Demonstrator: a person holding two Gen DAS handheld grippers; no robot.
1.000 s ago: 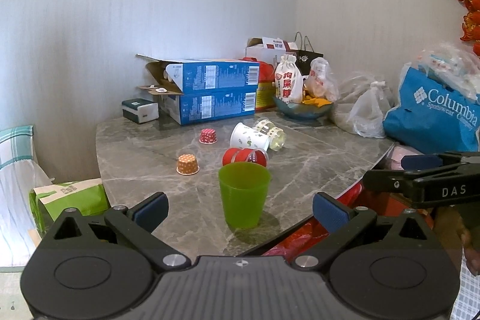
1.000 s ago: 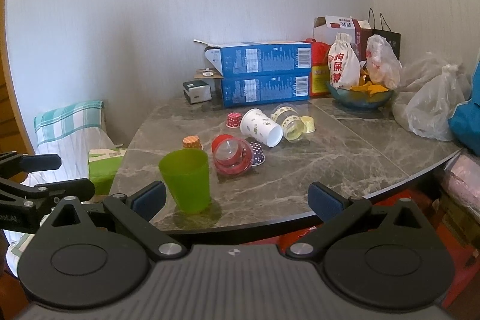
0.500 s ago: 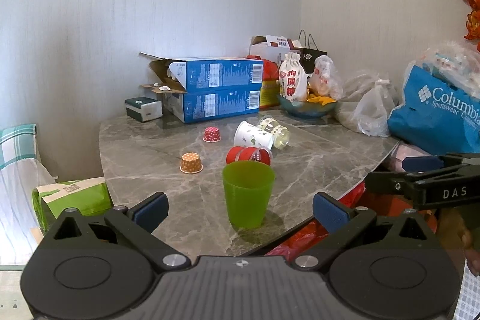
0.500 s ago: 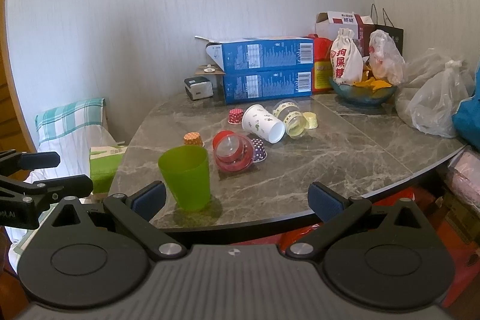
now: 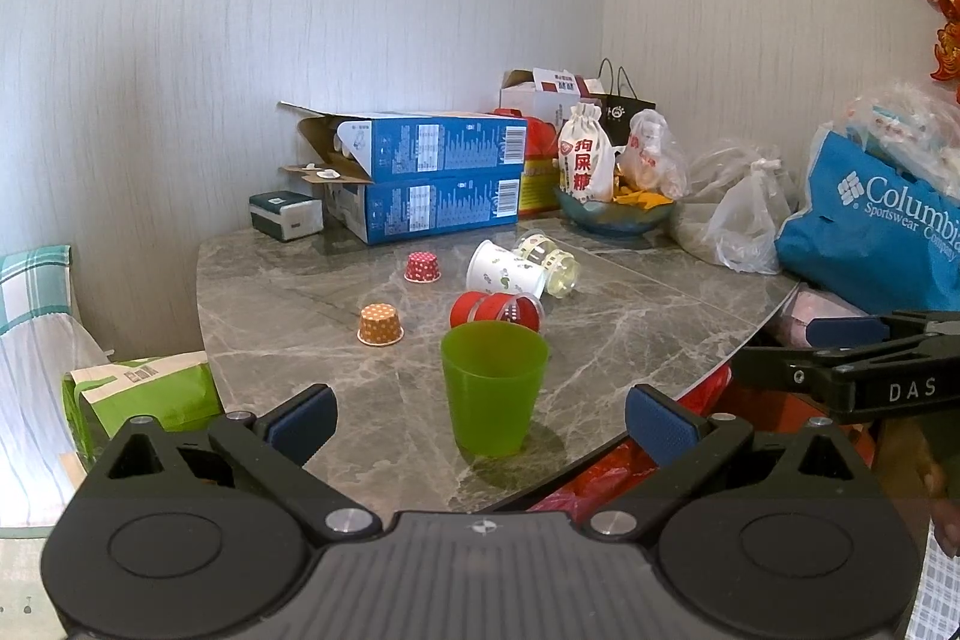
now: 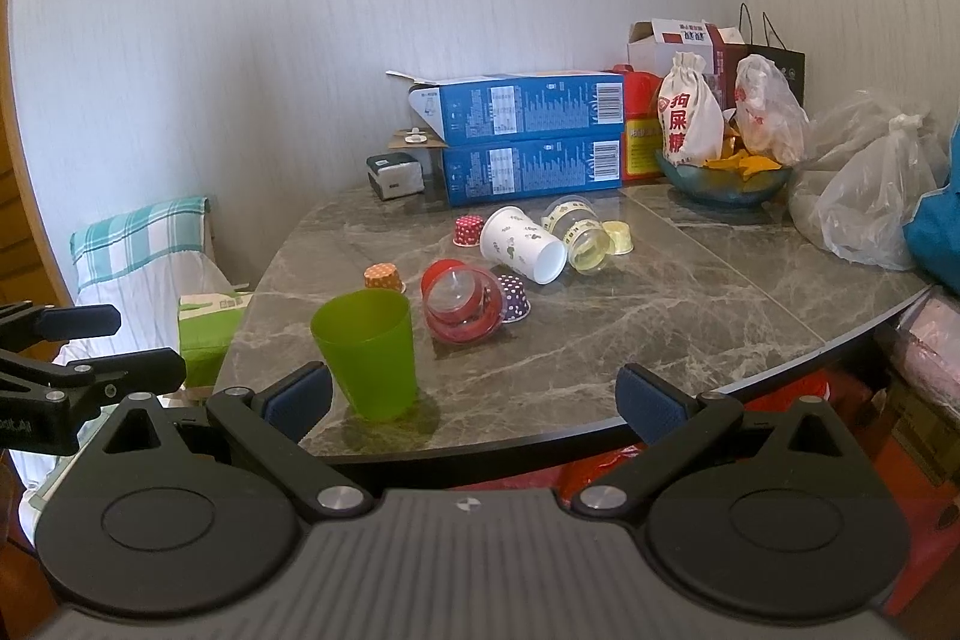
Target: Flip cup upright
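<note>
Left gripper (image 5: 479,415) and right gripper (image 6: 474,400), both spread wide and empty, off the grey marble table (image 5: 630,340) edge. Translucent green plastic cup (image 5: 493,388) upright near that edge; behind it, red-banded clear cup (image 6: 462,303) and white paper cup (image 6: 522,253) on their sides.
</note>
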